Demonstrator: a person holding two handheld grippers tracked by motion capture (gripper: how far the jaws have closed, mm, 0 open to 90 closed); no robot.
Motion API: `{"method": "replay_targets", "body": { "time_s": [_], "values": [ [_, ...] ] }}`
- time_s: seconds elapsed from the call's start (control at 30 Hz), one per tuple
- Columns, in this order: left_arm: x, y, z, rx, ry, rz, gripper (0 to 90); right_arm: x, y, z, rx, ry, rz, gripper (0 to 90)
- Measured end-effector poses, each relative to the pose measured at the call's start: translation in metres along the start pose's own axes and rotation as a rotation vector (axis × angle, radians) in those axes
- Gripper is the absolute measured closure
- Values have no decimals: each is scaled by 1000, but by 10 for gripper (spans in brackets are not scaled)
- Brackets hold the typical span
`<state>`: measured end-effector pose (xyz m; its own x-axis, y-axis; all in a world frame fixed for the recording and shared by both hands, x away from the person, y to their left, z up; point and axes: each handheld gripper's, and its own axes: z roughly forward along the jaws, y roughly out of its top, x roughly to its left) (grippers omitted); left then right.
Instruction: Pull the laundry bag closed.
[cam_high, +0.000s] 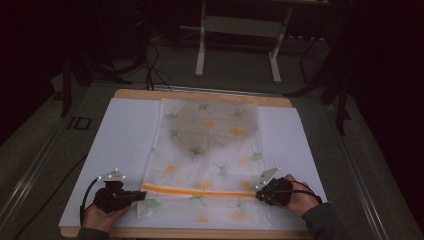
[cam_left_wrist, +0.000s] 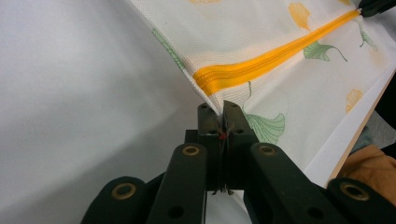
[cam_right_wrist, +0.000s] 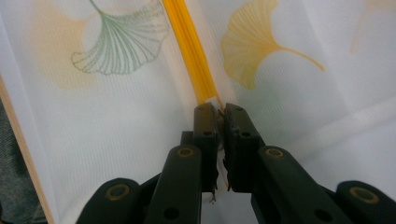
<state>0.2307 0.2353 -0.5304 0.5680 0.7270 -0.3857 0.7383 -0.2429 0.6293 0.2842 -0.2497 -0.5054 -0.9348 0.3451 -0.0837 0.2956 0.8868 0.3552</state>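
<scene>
A wooden table carries one white sheet that covers nearly all of it, leaving a strip of wood bare at the far edge. On the sheet lies one mesh bag, a flat rectangle of fine white netting printed with green and yellow ginkgo leaves; it reaches from the far edge to the near edge, midway between the sides. Through its far half shows a greyish rounded shape, something inside that I cannot make out. One orange zipper runs straight across the bag close to the near edge.

The left gripper has its jaws pressed together on the bag's left edge, just at the zipper's end. The right gripper has its jaws almost together, pinching the zipper's other end.
</scene>
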Motion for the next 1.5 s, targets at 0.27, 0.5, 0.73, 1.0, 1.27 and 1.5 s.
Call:
{"method": "replay_targets", "body": {
  "time_s": [0.27, 0.5, 0.73, 1.0, 1.27, 1.5],
  "values": [
    [0, 0, 0, 3, -3, 1, 882, -3, -9, -4, 0, -2, 16, 844],
    [1, 0, 0, 6, -7, -3, 883, -4, -12, -7, -4, 2, 22, 844],
    [-1, -2, 1, 15, -1, 14, 851, -5, -14, -6, -22, 11, 44, 823],
    [0, -5, -11, -43, 26, 23, 739, -15, -28, -8, -131, -3, 172, 665],
    [10, -7, -24, -135, 87, -10, 706, -21, -39, -11, -199, -50, 259, 594],
    [16, -10, -24, -174, 292, -65, 614, -29, -50, -9, -277, -136, 414, 557]
  ]
}}
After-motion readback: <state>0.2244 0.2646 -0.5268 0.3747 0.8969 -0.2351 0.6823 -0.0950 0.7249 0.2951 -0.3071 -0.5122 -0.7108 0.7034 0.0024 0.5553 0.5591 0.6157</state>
